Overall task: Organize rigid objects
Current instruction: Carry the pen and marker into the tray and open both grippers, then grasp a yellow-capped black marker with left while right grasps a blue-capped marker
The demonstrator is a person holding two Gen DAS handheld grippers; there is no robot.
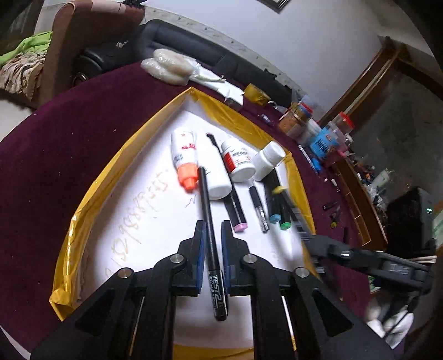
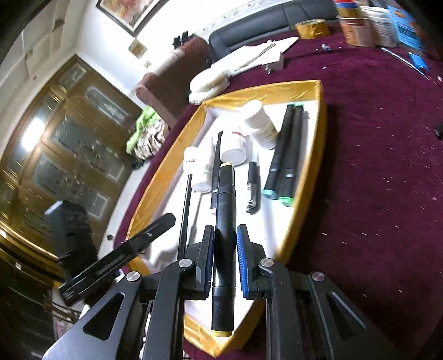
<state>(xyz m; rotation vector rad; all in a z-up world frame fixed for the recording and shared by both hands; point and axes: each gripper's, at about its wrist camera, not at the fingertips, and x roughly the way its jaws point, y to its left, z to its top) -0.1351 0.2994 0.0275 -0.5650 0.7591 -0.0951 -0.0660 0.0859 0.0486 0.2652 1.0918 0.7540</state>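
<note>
Left gripper [image 1: 213,232] parted slightly, pads clear of black pen [image 1: 211,243] marked "TEST2", lying over gold-edged tray [image 1: 91,193]. Right gripper [image 2: 225,238] clamped on yellow-capped black marker [image 2: 225,243] above same tray. White bottles [image 1: 218,163] inside tray; labels unreadable.

A dark red cloth [image 1: 83,144] covers the table. At its far edge lies a see-through bag [image 1: 166,66] with pale round things in it, beside a roll of yellow tape [image 1: 256,94]. Jars with red lids [image 1: 343,121] stand on the right. A black sofa [image 1: 177,47] and a brown chair [image 1: 83,30] sit behind. A picture [image 2: 130,13] hangs on the wall.
</note>
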